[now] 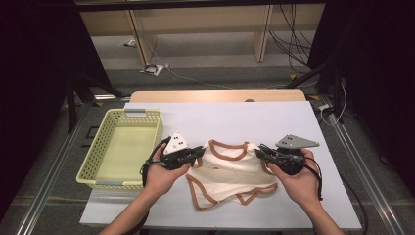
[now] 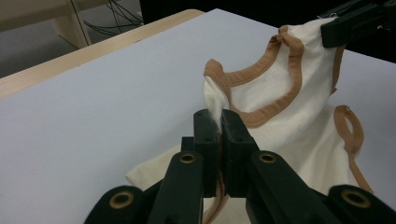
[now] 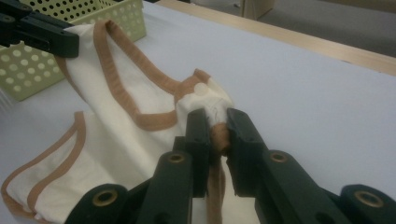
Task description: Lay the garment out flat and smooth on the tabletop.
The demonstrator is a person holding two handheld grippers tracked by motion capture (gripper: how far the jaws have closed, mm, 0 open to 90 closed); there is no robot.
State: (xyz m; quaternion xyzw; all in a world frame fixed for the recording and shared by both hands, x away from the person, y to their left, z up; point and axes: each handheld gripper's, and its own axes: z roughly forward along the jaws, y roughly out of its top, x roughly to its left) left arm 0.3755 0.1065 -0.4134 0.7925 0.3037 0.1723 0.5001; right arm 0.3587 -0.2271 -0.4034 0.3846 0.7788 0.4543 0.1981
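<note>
A cream baby bodysuit (image 1: 230,171) with brown trim hangs stretched between my two grippers, its lower part trailing on the white table (image 1: 235,120). My left gripper (image 1: 199,152) is shut on the garment's left shoulder; its jaws pinch the cloth (image 2: 212,100) in the left gripper view, where my left gripper (image 2: 218,122) points along the bodysuit (image 2: 289,107). My right gripper (image 1: 259,152) is shut on the right shoulder. There my right gripper (image 3: 217,122) clamps cream cloth and brown trim of the bodysuit (image 3: 116,126) beside a snap button (image 3: 201,88).
A pale yellow-green plastic basket (image 1: 121,147) stands at the table's left, also the basket (image 3: 46,60) behind the garment in the right gripper view. A wooden table edge (image 1: 215,95) runs along the back. Cables lie on the floor beyond.
</note>
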